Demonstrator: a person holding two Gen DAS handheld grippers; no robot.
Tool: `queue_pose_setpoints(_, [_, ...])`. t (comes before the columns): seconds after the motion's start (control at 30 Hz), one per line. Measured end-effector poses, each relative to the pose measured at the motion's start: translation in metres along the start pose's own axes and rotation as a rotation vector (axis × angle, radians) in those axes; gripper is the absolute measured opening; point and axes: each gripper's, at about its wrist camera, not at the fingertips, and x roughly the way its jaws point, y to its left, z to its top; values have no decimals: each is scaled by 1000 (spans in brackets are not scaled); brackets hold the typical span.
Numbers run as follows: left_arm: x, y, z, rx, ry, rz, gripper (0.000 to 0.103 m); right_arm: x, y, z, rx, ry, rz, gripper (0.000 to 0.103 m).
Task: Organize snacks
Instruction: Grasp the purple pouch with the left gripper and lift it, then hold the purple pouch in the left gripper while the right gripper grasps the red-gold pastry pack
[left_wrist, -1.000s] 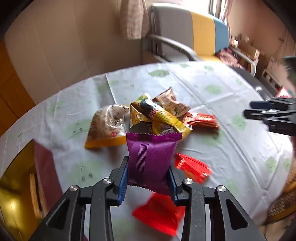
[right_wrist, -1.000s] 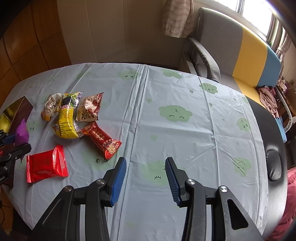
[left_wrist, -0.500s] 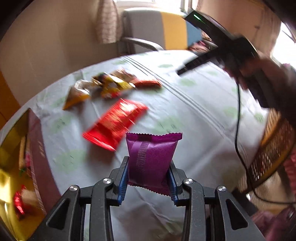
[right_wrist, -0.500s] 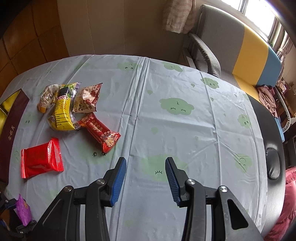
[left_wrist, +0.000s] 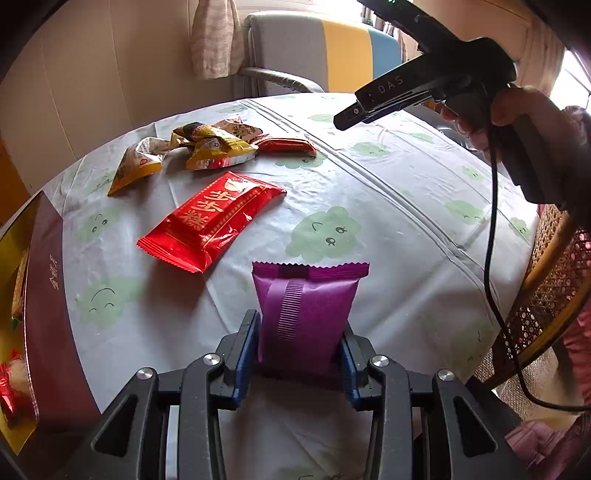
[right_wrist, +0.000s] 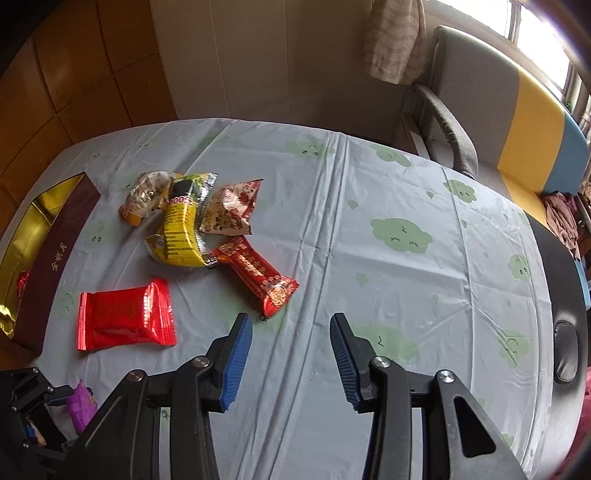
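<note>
1. Snack count: six packets out on the table. One purple packet (left_wrist: 304, 317), one flat bright red packet (right_wrist: 125, 315), one long dark red patterned packet (right_wrist: 258, 275), one yellow packet (right_wrist: 181, 229), one pale printed packet (right_wrist: 232, 210) and one clear-and-orange packet (right_wrist: 146, 197).
2. The last four sit bunched together at the far left of the table, touching or overlapping. The flat red one lies on its own, nearer.
3. One maroon box with gold lining (right_wrist: 55, 240) sits at the left edge; a couple of red things show inside, too cut off to count properly.
4. The left gripper (left_wrist: 299, 354) has the purple packet standing upright between its blue pads near the table's near edge. The jaws are opening, but the pads look like they're touching the packet's sides.
5. The right gripper (right_wrist: 290, 354) has its jaws parted with nothing between them, up over the cloth. The person's hand (left_wrist: 517, 114) is on its handle.
6. Surface: one round table under a pale tablecloth (right_wrist: 369, 192) printed with green clouds, creased down the middle.
7. Room: one grey, yellow and blue sofa (right_wrist: 517, 110) on the far right, one wicker chair (left_wrist: 546, 295), a curtain and orange wood panelling.
</note>
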Motion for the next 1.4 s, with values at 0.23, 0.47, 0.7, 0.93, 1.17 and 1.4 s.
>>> queue_pose_setpoints(0.23, [1,2,0,-11,-5,-11,42,18,28,19,-143,31,13,45])
queue_pose_setpoints(0.47, [1,3,0,-20,-9,-18,42,64,53,45,-300,131,-32,45])
queue_pose_setpoints(0.7, [0,3,-1,-24,-14,-23,42,81,57,49,-296,183,-38,22])
queue_pose_setpoints(0.93, [1,3,-2,-27,-24,-24,42,58,56,2,-285,217,11,22])
queue_pose_setpoints(1.17, [1,2,-2,-24,-28,-16,41,47,48,-26,-260,201,51,24])
queue_pose_setpoints(1.4, [2,1,1,-27,-13,-15,40,51,35,-27,-252,183,89,24])
